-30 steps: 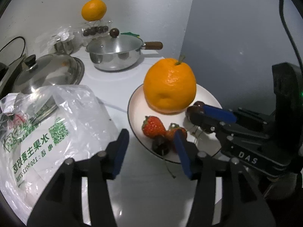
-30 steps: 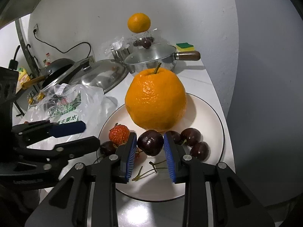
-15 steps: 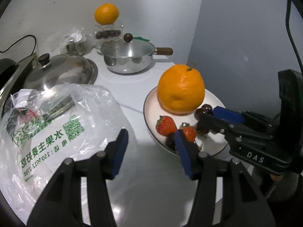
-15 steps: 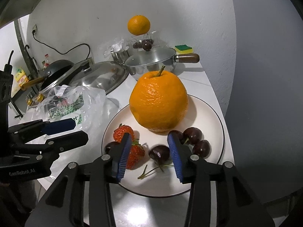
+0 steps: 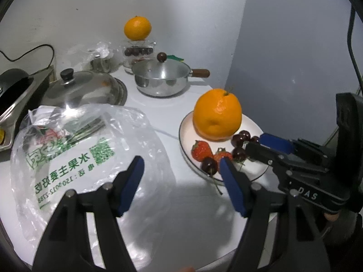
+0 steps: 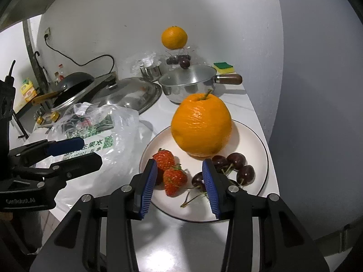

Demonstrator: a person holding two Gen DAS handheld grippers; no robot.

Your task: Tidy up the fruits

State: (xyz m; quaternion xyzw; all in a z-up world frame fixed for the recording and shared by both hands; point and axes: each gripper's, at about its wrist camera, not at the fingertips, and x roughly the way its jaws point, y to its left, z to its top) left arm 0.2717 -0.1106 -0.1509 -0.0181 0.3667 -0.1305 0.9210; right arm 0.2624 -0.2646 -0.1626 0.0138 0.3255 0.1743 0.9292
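On the white plate (image 6: 254, 136) at the desk's (image 5: 158, 113) right edge sits a big orange (image 6: 201, 124), stem up, filling the far half. In front of it, to the left, two strawberries (image 6: 169, 170) lie touching each other. To the right, a cluster of dark cherries (image 6: 236, 165) rests with loose stems trailing toward the near rim.

The right gripper (image 6: 179, 181) hovers over the near edge of the plate, its blue-padded fingers (image 6: 148, 183) parted and gripping nothing; the nearer strawberry shows in the gap between them but neither pad touches it. One more cherry (image 6: 197, 179) peeks out beside the right-hand pad.

The left gripper (image 5: 181, 181) hangs over bare desk between the plate and a clear plastic bag (image 5: 86, 149) printed with green characters. Its jaws are opening, with nothing between them.

Further back: a steel saucepan (image 5: 162, 82) with a lid and wooden handle, and left of it a large domed steel lid (image 5: 84, 90) with a black knob. Behind the saucepan a glass container (image 5: 138, 52) holds more cherries, and a second orange (image 5: 137, 28) is perched on top of it. A yellow-green sponge (image 6: 223, 67) lies near the wall by the saucepan's handle.
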